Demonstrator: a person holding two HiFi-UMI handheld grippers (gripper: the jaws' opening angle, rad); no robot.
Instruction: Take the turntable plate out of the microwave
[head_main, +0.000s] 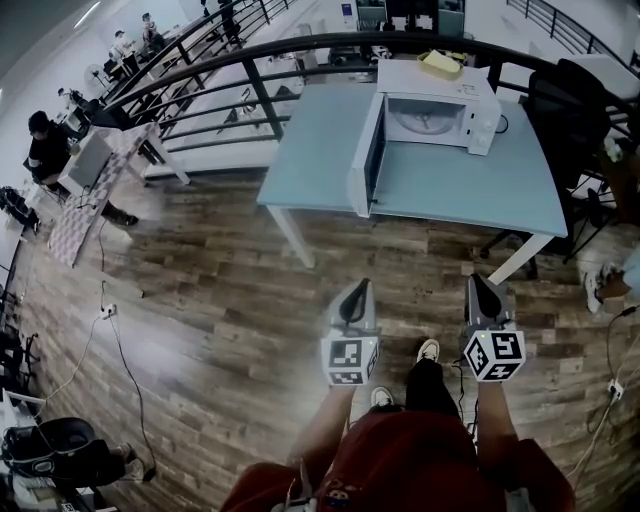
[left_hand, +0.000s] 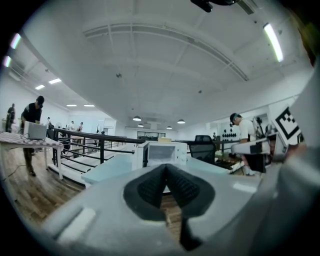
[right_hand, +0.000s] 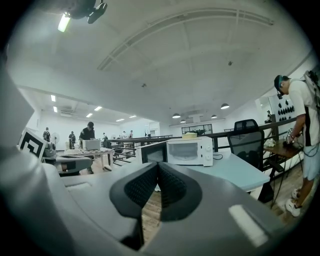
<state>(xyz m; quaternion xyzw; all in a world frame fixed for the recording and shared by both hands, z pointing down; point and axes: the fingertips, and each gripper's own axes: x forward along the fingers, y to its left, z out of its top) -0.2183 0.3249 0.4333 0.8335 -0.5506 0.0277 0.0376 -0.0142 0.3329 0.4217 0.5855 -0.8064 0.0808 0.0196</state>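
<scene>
Microwave door-open on the surface, turntable plate inside; left gripper, right gripper jaws closed, empty.

Lit brightly and evenly from overhead, with a glaring ceiling tube upper right in the left gripper view and a second tube upper left in the right. Showed pale sheen on the wood floor mid-frame, head view. Bowed the railing; blackened gripper-view corners; left close foreground soft.
</scene>
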